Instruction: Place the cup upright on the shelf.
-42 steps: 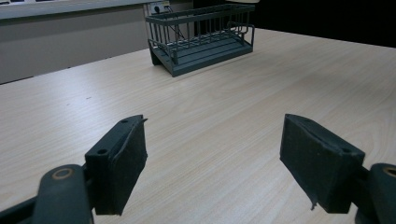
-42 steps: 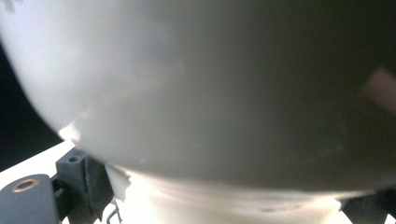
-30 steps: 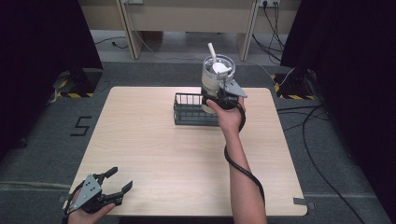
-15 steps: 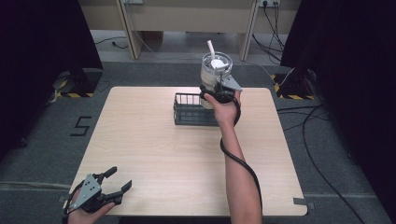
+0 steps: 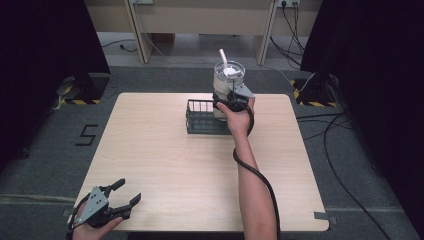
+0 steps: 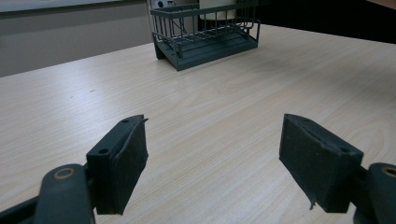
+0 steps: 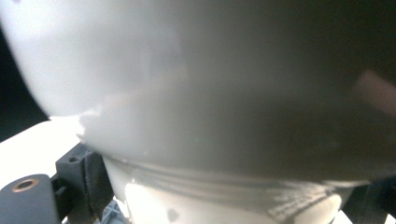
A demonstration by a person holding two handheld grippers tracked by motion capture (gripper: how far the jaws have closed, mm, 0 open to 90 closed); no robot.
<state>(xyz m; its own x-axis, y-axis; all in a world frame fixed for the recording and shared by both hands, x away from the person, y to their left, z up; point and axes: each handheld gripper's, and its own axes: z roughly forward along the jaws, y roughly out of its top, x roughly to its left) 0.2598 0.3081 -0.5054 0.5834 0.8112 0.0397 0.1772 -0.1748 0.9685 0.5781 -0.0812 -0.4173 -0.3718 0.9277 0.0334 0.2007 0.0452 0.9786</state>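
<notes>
The right tool (image 5: 231,97) is clamped on a clear plastic cup (image 5: 229,80) with a white filling and a white straw (image 5: 221,55) standing out of its lid. The cup is held up near the far edge of the table (image 5: 150,150), just above the right end of a dark wire basket (image 5: 205,116) that stands a little right of the middle of that far edge. From the high view it is hard to say whether the cup's base touches the basket or hangs just over it; it seems to be lifted clear.

In the right gripper view the cup (image 7: 201,102) sits very close to the lens, blurred, with one dark pad (image 7: 91,182) pressed to its lower wall at the left; the other jaw is at the right, mostly in shadow.

The person's right forearm (image 5: 250,185) stretches from the near edge across the table to the tool, with the black cable (image 5: 260,175) looping alongside it.

The left tool (image 5: 116,202) rests at the near left corner of the table, held in the left hand (image 5: 92,225), jaws spread wide with nothing between them. In the left gripper view its two pads (image 6: 122,161) stand well apart over bare wood, and the basket (image 6: 205,32) stands far off toward the far edge.
</notes>
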